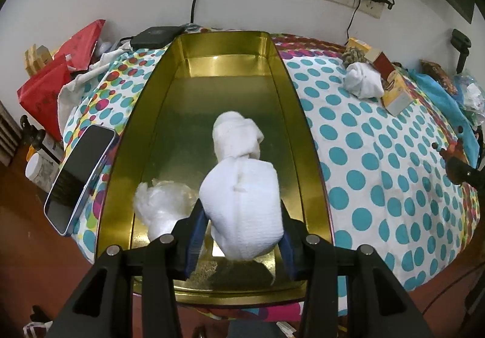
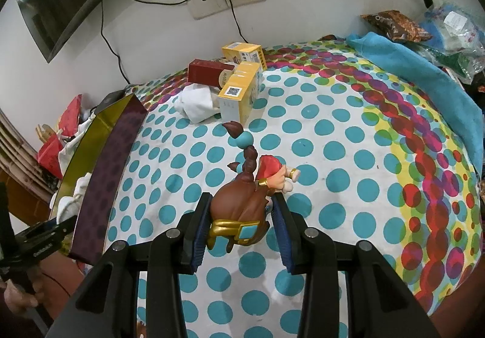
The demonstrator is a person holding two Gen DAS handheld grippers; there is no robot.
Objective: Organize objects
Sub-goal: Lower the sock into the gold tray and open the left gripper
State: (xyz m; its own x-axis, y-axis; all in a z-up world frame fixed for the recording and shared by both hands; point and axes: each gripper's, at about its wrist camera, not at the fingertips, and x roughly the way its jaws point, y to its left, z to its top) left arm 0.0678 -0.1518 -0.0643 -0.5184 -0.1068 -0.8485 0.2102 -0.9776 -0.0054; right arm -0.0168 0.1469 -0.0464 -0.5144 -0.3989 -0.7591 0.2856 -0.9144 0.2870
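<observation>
My left gripper [image 1: 241,213] is shut on a rolled white sock bundle [image 1: 242,207] and holds it over the near end of a gold tin box [image 1: 303,156]. A crumpled clear plastic wrap [image 1: 160,204] lies in the box to the left. My right gripper [image 2: 242,207] is shut on a brown toy figurine [image 2: 242,204] with a red cap and long braid, held above the dotted cloth. The gold box [image 2: 100,162] stands to the left in the right wrist view. Another white sock bundle [image 1: 362,80] [image 2: 197,104] lies by yellow boxes [image 2: 239,89].
A phone [image 1: 80,177] lies left of the box on the dotted cloth [image 1: 379,156]. Red bags [image 1: 57,74] and jars sit at far left. A blue cloth [image 2: 424,77] and plastic packets [image 2: 454,26] lie at right. Wall sockets and cables are behind.
</observation>
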